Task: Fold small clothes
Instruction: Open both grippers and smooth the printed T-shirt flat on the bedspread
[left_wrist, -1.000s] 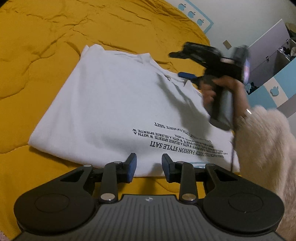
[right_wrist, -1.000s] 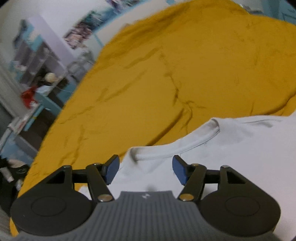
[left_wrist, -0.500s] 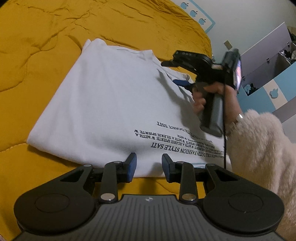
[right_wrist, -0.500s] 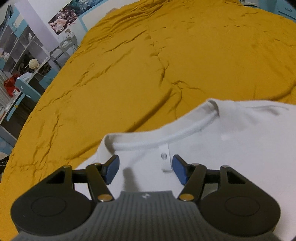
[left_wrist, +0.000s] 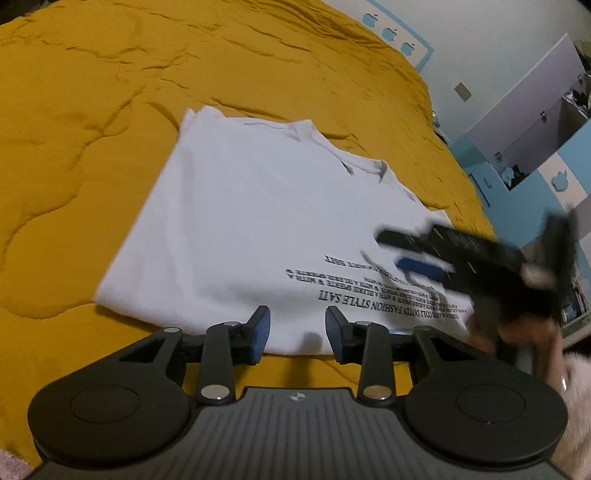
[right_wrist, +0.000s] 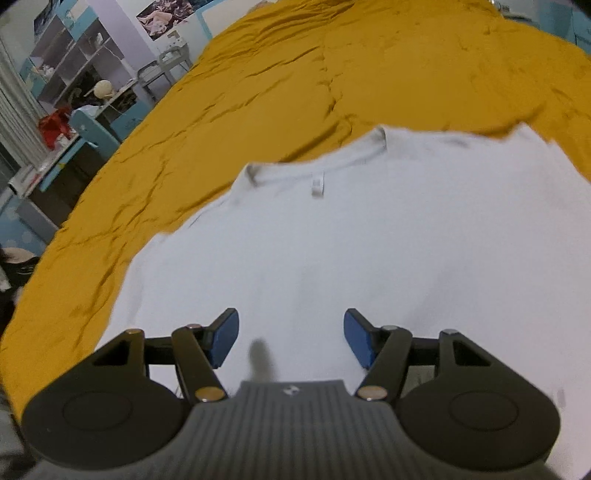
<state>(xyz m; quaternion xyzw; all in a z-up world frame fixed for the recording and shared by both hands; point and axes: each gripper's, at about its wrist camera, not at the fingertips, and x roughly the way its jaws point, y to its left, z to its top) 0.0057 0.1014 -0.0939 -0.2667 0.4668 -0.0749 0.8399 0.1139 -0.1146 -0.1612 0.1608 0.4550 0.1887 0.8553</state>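
Observation:
A white T-shirt with black printed text lies folded flat on the yellow bedspread. My left gripper hovers at its near hem. Its jaws are opening, and nothing is pinched between the blue pads. My right gripper, blurred by motion, hangs over the printed text at the shirt's right side. In the right wrist view the right gripper stands wide open above the shirt, holding nothing. The collar and its small label lie further ahead.
The yellow bedspread stretches wide around the shirt on all sides. A fluffy pale sleeve holds the right gripper. Shelves and a blue chair stand beyond the bed's left edge.
The right gripper has swung back from the collar toward the near right side of the shirt, over the print. The left gripper's jaws have parted a little.

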